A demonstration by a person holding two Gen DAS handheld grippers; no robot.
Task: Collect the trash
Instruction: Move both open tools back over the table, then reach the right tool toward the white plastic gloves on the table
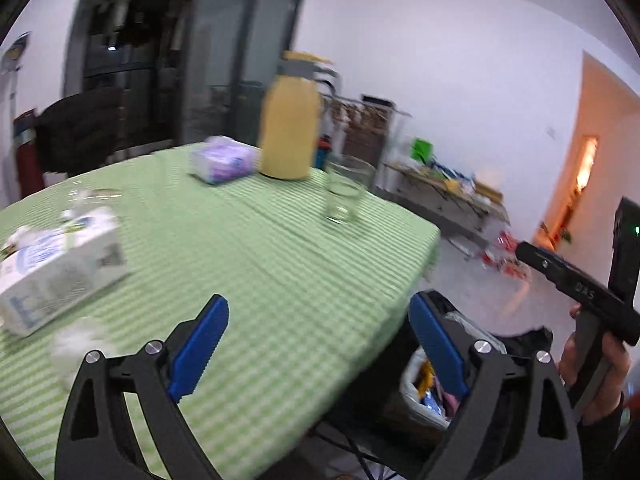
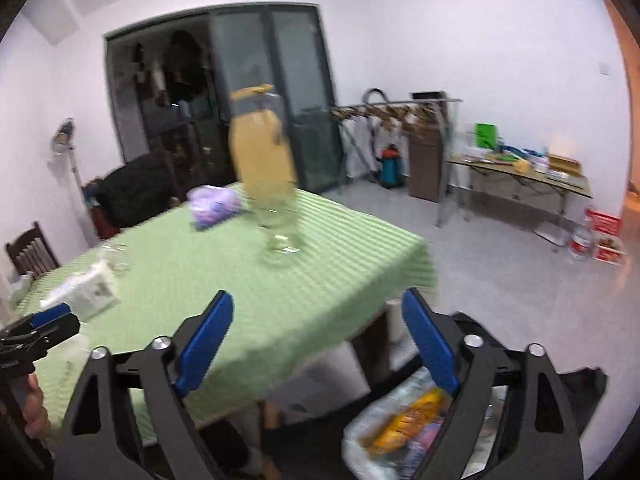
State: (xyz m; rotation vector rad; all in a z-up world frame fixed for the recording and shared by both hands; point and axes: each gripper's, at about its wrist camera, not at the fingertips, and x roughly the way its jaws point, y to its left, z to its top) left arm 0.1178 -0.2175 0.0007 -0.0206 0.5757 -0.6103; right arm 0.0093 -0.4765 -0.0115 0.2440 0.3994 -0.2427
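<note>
Trash: a pale crumpled wad [image 1: 76,344] on the counter [image 1: 280,264], just left of the left tool [image 1: 320,348] and near its left pad; blurred, too vague to name a long axis.
Bin: bag of wrappers [image 2: 400,428] on the floor off the counter's edge, below and right of both tools.
Left tool: pads spread wide, nothing between them.
Right tool [image 2: 320,344]: spread wide, empty, further right.
Nearer hand: judged the left.
Others: box [image 1: 60,264], glass [image 1: 344,192], jug [image 1: 290,128], well ahead.
</note>
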